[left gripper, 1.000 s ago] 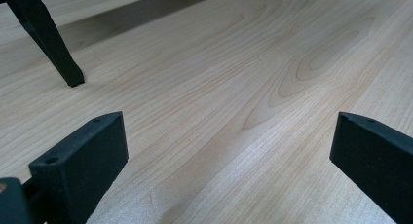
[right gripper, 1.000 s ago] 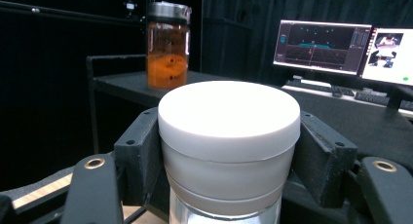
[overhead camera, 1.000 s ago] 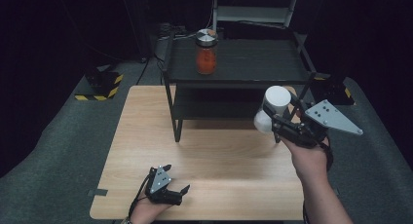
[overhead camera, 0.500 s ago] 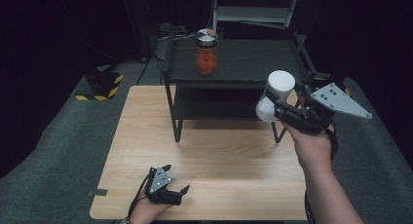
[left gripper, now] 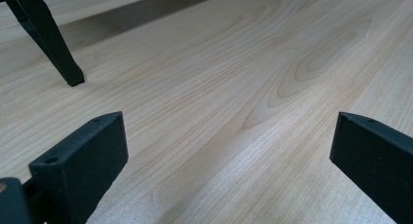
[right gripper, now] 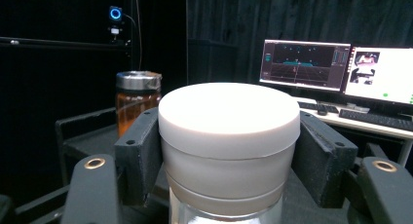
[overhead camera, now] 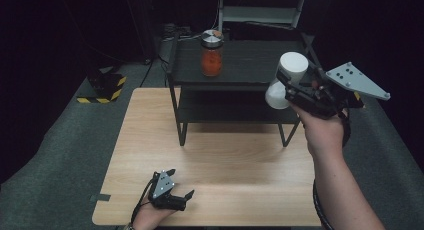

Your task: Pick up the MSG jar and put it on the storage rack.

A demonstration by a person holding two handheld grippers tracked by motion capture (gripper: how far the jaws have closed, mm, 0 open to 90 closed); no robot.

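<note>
Right gripper view: right tongs (right gripper: 229, 151) clamp a white-lidded jar (right gripper: 229, 136), its lid bare of writing. Left tongs (left gripper: 229, 151) rest wide apart on the tabletop (left gripper: 219, 87).

The right gripper (overhead camera: 292, 87) is black with a pale grey plate on top, and its black jaws clamp a white-lidded jar (right gripper: 229, 141) whose lower body is clear glass. The left gripper (overhead camera: 175, 192), at about seven o'clock on the table, is black as well, with a small grey plate. The table (overhead camera: 150, 140) is light wood with a wavy brown grain. The shelf rack (overhead camera: 240, 80) at twelve o'clock is matt black. On it stands a glass jar (overhead camera: 211, 54) with orange-red contents and a silver metal lid. At ten o'clock on the grey floor lies a block (overhead camera: 107, 85) striped yellow and black.
</note>
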